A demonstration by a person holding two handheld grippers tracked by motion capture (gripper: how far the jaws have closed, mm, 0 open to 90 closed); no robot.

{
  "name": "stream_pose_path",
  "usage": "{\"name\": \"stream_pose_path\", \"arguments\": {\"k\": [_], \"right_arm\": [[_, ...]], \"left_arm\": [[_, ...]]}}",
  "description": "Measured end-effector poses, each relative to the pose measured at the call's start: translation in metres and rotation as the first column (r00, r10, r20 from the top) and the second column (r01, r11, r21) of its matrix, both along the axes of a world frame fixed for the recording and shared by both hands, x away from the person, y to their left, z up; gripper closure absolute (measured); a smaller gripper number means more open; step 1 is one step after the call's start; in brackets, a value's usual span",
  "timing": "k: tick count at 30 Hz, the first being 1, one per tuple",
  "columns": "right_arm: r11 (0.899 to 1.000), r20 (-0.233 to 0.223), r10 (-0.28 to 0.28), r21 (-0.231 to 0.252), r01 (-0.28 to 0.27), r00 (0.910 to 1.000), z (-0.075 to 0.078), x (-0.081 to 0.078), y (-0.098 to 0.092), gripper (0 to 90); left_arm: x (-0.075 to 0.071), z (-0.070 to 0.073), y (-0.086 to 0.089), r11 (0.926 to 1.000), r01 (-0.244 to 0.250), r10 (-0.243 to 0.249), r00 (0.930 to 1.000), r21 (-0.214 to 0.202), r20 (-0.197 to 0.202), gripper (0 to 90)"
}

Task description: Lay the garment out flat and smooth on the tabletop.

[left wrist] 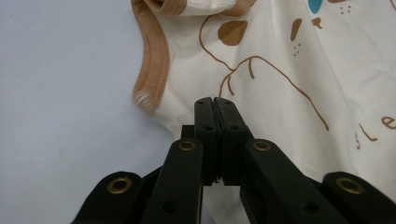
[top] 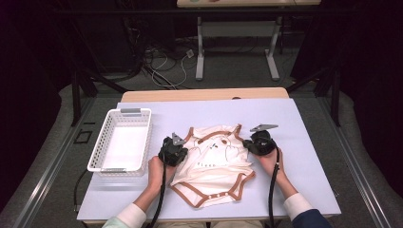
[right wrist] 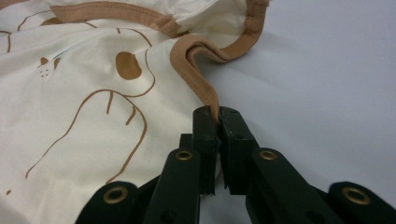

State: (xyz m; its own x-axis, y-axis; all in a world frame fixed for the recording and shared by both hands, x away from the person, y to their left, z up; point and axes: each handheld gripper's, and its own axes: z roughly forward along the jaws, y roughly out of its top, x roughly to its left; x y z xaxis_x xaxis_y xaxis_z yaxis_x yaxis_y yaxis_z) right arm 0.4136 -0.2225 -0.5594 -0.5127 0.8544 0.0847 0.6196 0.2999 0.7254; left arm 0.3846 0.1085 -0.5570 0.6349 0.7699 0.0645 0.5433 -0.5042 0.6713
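Table (top: 304, 142) first: pale mat, white basket (top: 122, 140) off at 9 o'clock, and the cream bodysuit (top: 216, 166) lying flat right in the middle, between your two hands. Its long axis runs roughly 12 to 6, neck end toward 12, snap end toward 6, tilted a bit toward 5.

Your left gripper (top: 177, 153) sits at the garment's 9 o'clock edge and your right gripper (top: 252, 144) at its 3 o'clock edge, so both are on it and each has its own side. That's the relation the next move hangs on, I'd say: two grips on opposite sides, so whatever lift or fold comes next goes across that long axis.

Smaller stuff: in the left gripper view the left gripper (left wrist: 215, 100) has its jaws pressed together with cream fabric pinched just inside the brown-trimmed armhole. In the right gripper view the right gripper (right wrist: 218, 112) is clamped on the brown trim (right wrist: 205, 91), the binding going straight down between the jaws.
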Motion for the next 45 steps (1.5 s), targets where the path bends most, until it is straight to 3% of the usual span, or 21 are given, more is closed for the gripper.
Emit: {"name": "stream_pose_path", "arguments": {"k": [4, 9, 20, 34, 38, 40, 45], "right_arm": [[1.000, -0.004, 0.014, -0.008, -0.014, 0.9999, 0.003, -0.005, 0.002, 85.9], [0.998, -0.005, 0.050, -0.040, -0.050, 0.9987, 0.005, -0.013, 0.002, 86.0], [0.995, -0.034, 0.089, -0.050, -0.090, 0.9955, 0.011, -0.034, -0.003, 86.1], [0.985, -0.059, 0.155, -0.061, -0.158, 0.9862, 0.013, -0.058, -0.005, 85.9], [0.983, -0.041, 0.162, -0.085, -0.165, 0.9859, 0.014, -0.063, -0.006, 83.1], [0.984, -0.023, 0.156, -0.080, -0.157, 0.9875, 0.016, -0.062, -0.006, 77.3], [0.981, 0.060, 0.162, -0.117, -0.154, 0.9850, 0.022, -0.060, -0.002, 62.8]], "left_arm": [[-0.002, 0.001, 0.003, 0.9999, 0.009, -0.009, 0.9998, -0.014, -0.019, 89.9], [-0.010, 0.003, 0.004, 0.9993, 0.037, -0.037, 0.9991, 0.005, -0.019, 90.0], [-0.032, 0.005, 0.007, 0.9965, 0.083, -0.082, 0.9961, 0.016, -0.032, 89.8], [-0.055, 0.006, 0.013, 0.9953, 0.097, -0.097, 0.9935, -0.002, -0.060, 89.5], [-0.057, 0.007, 0.014, 0.9948, 0.101, -0.100, 0.9935, 0.010, -0.054, 89.0], [-0.056, 0.007, 0.012, 0.9955, 0.094, -0.093, 0.9946, 0.017, -0.047, 84.0], [-0.055, 0.014, 0.009, 0.9967, 0.076, -0.076, 0.9971, 0.029, -0.004, 58.1]]}}
